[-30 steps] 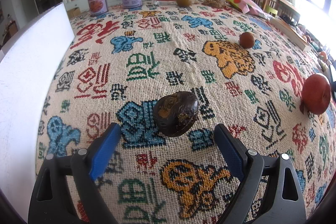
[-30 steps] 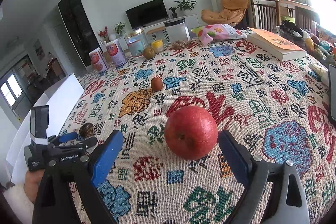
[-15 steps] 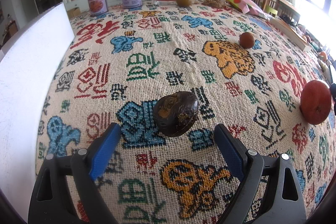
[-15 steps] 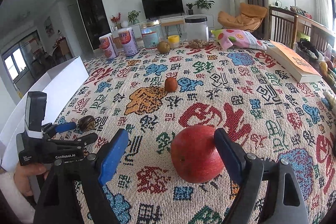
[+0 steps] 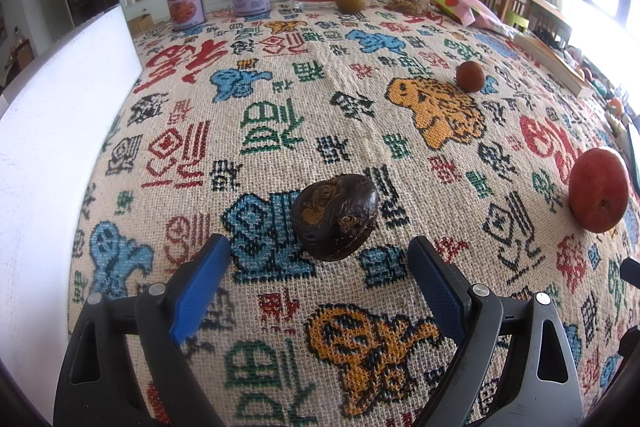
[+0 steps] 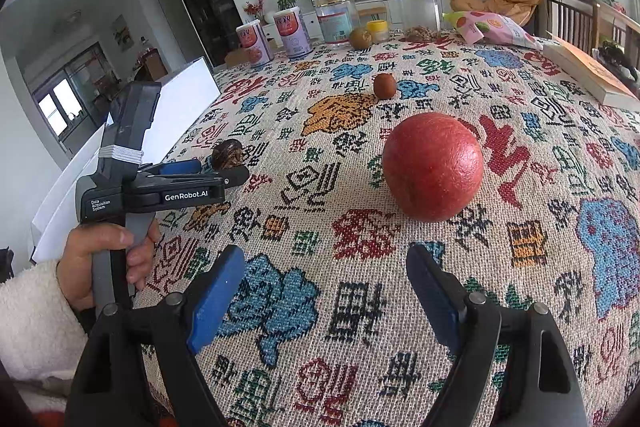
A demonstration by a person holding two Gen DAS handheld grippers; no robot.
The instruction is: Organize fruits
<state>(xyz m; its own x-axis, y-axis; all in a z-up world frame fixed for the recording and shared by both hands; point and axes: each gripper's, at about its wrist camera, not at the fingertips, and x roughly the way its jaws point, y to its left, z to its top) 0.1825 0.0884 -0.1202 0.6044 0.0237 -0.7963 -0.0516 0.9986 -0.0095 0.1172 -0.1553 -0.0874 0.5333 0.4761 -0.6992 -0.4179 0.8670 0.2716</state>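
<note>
The left gripper (image 5: pixel 318 269) gapes wide and empty, the dark fruit (image 5: pixel 335 217) just ahead of its tips, untouched. The right gripper (image 6: pixel 326 285) is open too and holds nothing; the pomegranate (image 6: pixel 433 167) sits beyond it, off to the right. Closing now would likely miss or clip the round pomegranate and roll it across the cloth (image 6: pixel 320 227). Farther off lie a small brown fruit (image 6: pixel 385 86) and a green one (image 6: pixel 360 38).
</note>
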